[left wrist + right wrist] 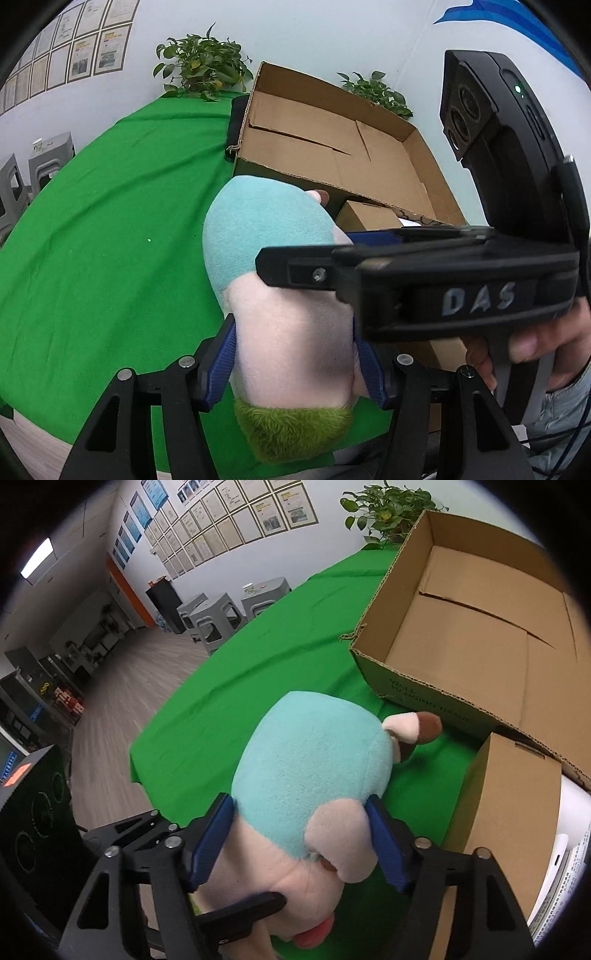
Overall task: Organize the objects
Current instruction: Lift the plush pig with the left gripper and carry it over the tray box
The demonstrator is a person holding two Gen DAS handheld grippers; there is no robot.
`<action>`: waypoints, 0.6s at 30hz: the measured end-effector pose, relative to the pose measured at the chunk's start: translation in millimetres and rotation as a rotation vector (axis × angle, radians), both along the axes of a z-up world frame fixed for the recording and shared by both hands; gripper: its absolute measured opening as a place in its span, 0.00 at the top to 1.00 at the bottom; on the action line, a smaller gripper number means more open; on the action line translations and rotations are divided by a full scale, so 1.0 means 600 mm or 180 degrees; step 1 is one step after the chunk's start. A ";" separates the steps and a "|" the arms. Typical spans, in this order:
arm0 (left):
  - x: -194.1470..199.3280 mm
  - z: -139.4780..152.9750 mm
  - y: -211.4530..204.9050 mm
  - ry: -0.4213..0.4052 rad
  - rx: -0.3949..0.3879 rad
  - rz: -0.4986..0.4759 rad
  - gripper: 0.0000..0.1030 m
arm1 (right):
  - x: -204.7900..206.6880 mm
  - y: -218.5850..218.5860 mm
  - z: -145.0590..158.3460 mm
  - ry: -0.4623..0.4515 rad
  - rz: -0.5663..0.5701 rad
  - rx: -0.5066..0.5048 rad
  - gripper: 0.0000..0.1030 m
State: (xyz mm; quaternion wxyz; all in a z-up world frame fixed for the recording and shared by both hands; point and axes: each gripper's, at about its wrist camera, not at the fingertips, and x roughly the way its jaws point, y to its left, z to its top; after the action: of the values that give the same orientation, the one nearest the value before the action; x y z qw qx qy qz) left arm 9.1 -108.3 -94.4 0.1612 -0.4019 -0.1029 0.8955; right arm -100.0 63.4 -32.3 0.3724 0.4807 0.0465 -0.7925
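The plush toy [291,332], pale pink in the body with a teal upper part and a tuft of green fuzz at one end, lay over the green-covered table [110,221], just in front of a large open cardboard box [332,147]. The left gripper [301,365] had its jaws closed on the toy's pink part, the blue pads [225,362] pressing in on both sides. The right gripper [301,843] straddled the toy where teal met pink; its left pad touched the plush, but whether the right pad pressed on it could not be told. A person's hand [535,350] held the right gripper's handle. A smaller closed carton [509,801] stood just beside the big box. Potted plants [203,66] sat beyond the table by the wall.
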 end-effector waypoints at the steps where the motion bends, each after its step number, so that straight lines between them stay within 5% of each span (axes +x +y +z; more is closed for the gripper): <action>1: 0.001 0.001 0.001 0.0006 0.0006 -0.0006 0.45 | 0.001 0.001 0.000 0.0038 -0.0005 0.0020 0.35; 10: -0.001 0.028 0.012 0.0138 -0.0091 -0.0089 0.48 | 0.003 0.010 0.017 0.0166 -0.0165 -0.0162 0.48; 18: -0.023 0.128 0.043 0.0627 -0.0217 -0.0256 0.48 | -0.002 0.043 0.116 0.0668 -0.0402 -0.0419 0.48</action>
State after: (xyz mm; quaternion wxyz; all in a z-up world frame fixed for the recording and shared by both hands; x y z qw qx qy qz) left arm -4.9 -82.5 -17.7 0.1925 -0.3210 -0.0399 0.9264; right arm -101.3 89.4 37.0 0.3456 0.3717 0.0028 -0.8616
